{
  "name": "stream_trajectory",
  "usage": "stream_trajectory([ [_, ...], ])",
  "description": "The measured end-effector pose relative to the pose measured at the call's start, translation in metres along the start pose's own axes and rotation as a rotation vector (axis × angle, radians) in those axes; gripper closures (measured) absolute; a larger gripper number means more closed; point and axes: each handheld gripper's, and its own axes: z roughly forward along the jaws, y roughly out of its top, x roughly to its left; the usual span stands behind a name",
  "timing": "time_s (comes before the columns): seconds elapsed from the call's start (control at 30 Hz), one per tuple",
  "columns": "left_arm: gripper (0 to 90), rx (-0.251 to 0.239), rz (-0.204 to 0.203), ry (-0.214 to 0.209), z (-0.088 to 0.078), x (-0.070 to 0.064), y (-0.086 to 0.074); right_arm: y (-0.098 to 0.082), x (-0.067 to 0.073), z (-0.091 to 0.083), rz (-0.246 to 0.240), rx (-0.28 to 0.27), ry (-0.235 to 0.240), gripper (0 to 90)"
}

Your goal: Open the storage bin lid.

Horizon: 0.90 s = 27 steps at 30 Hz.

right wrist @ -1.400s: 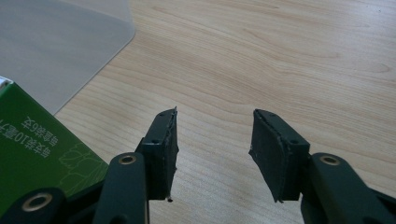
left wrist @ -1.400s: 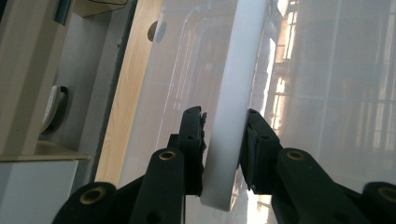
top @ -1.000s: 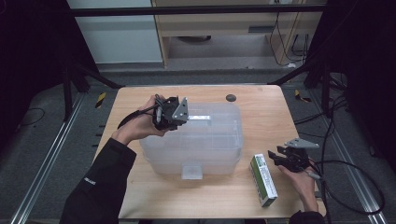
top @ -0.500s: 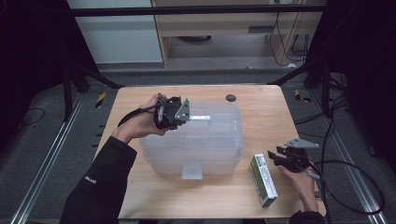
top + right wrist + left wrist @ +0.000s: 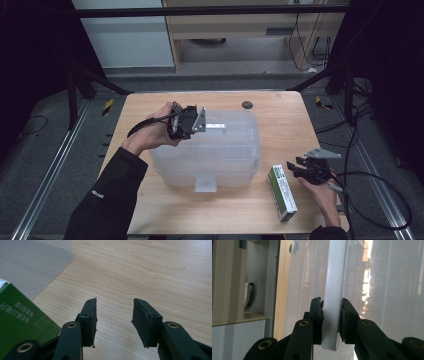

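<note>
A clear plastic bin (image 5: 220,155) with a lid stands in the middle of the wooden table (image 5: 280,125). My left gripper (image 5: 206,125) is at the bin's upper left, shut on a white latch (image 5: 216,126). In the left gripper view the two pads press on either side of that white latch (image 5: 332,277), with the left gripper (image 5: 332,302) against the clear bin wall (image 5: 387,290). My right gripper (image 5: 292,167) hovers low at the table's right, open with nothing between its jaws. It sits just right of a green box (image 5: 281,192). The right gripper (image 5: 115,302) looks over bare wood, with the green box (image 5: 20,320) to its left.
A second white latch (image 5: 205,182) sits on the bin's near side. A small dark round object (image 5: 247,104) lies near the table's far edge. The bin's corner (image 5: 32,262) shows beyond the green box. Cables trail off the table's right side.
</note>
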Motion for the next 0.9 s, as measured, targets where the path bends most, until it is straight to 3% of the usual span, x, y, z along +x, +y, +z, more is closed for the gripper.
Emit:
stream_trajectory([
  [0.17, 75.3, 0.002, 0.019, 0.001, 0.000, 0.000, 0.000, 0.001, 0.001, 0.000, 0.004, -0.002, 0.002, 56.0],
  [0.47, 74.9, 0.005, 0.001, 0.006, -0.002, 0.002, 0.001, 0.004, 0.002, -0.005, -0.009, -0.026, 0.010, 61.7],
  [0.5, 74.9, 0.011, 0.014, 0.014, -0.003, 0.004, 0.001, 0.005, 0.003, -0.006, -0.003, -0.031, 0.011, 62.0],
  [0.9, 72.9, -0.025, -0.067, 0.058, -0.008, 0.019, -0.003, 0.023, 0.011, -0.022, -0.020, -0.100, 0.057, 69.6],
])
